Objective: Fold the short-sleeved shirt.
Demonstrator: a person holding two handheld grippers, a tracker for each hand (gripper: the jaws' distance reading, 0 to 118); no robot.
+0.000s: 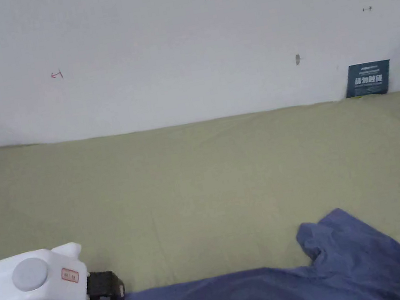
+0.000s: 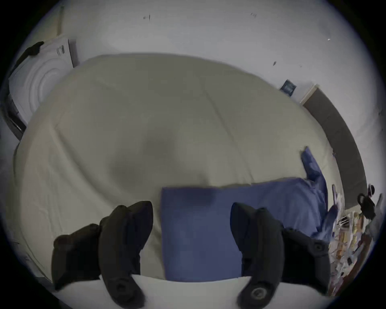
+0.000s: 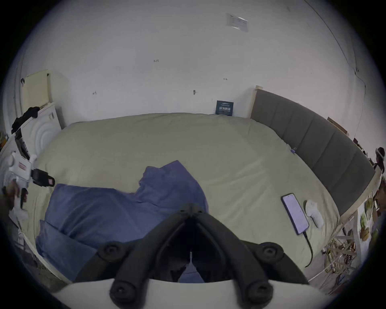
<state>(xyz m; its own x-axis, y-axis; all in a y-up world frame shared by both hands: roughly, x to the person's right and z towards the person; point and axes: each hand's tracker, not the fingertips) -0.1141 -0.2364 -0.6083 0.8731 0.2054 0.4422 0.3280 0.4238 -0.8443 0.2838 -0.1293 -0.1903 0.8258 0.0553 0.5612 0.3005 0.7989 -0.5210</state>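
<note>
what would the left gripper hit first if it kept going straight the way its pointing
Probably the blue shirt: the left gripper has its jaws open over the shirt's corner, with green bedsheet beyond. How high it is above the cloth is unclear.

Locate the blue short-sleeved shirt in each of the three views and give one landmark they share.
Head view: the blue short-sleeved shirt lies along the bottom edge, centre to right, on the olive-green bedsheet.
Left gripper view: the shirt sits lower centre to right, its corner between the open left gripper.
Right gripper view: the shirt spreads lower left to centre.
Shared landmark: the dark blue card against the white wall.
</note>
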